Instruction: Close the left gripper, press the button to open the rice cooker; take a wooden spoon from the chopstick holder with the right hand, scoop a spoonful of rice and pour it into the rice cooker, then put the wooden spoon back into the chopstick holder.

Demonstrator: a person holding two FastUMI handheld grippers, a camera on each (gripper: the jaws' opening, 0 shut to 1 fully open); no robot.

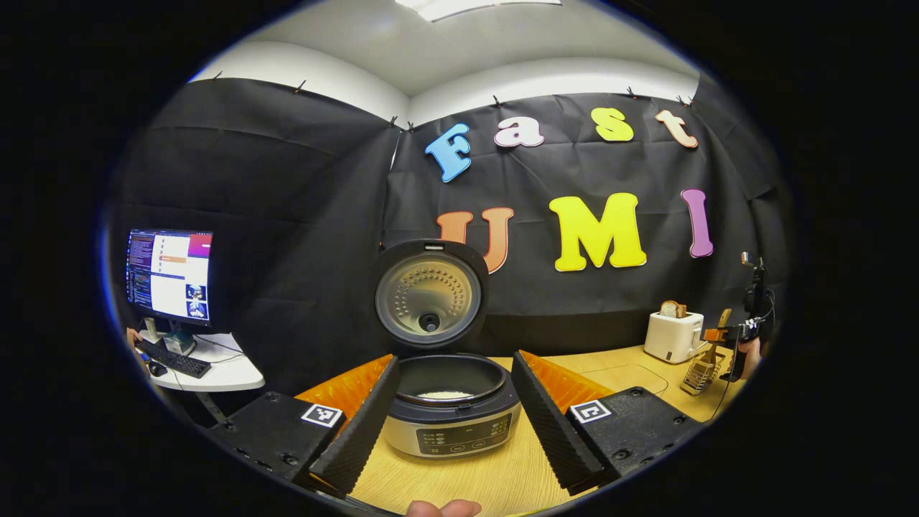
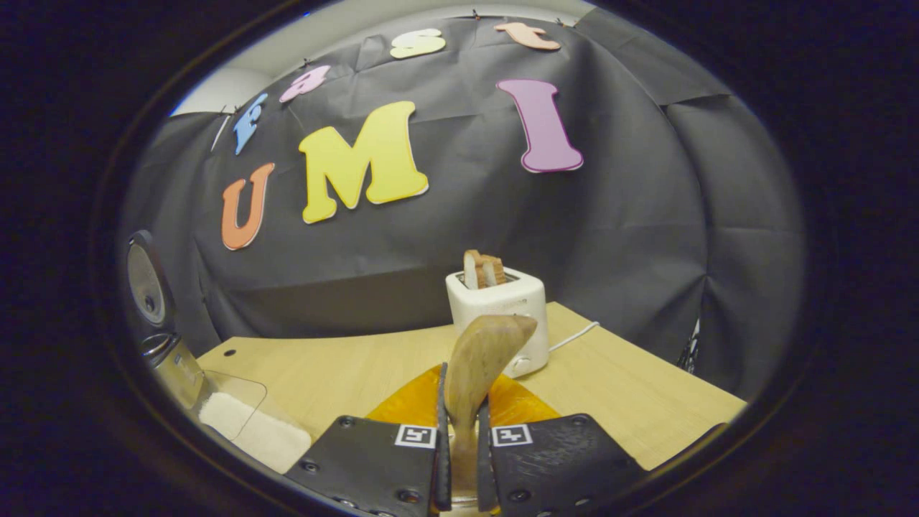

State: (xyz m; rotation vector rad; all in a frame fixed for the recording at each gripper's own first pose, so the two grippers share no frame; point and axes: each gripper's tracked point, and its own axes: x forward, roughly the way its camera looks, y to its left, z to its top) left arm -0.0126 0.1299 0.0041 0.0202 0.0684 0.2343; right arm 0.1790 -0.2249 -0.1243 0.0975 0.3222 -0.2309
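Observation:
The rice cooker point(image 1: 451, 420) stands straight ahead on the wooden table with its lid point(image 1: 429, 294) raised; a little white rice lies in its pot. My left gripper point(image 1: 456, 360) is open, one finger on each side of the cooker and touching nothing. Far right, my right gripper point(image 1: 739, 334) holds the wooden spoon point(image 1: 720, 324) above the wire chopstick holder point(image 1: 702, 372). In the right gripper view, my right gripper point(image 2: 461, 406) is shut on the spoon's handle, and the spoon's bowl point(image 2: 488, 348) stands up in front of the toaster. A clear box of rice point(image 2: 248, 427) sits lower left, beside the cooker point(image 2: 154, 316).
A white toaster point(image 1: 673, 336) point(image 2: 499, 309) with bread in it stands at the back right, its cord running off to the right. A monitor point(image 1: 170, 275) and a keyboard sit on a small side table to the left. A thumb point(image 1: 441, 508) shows at the bottom edge.

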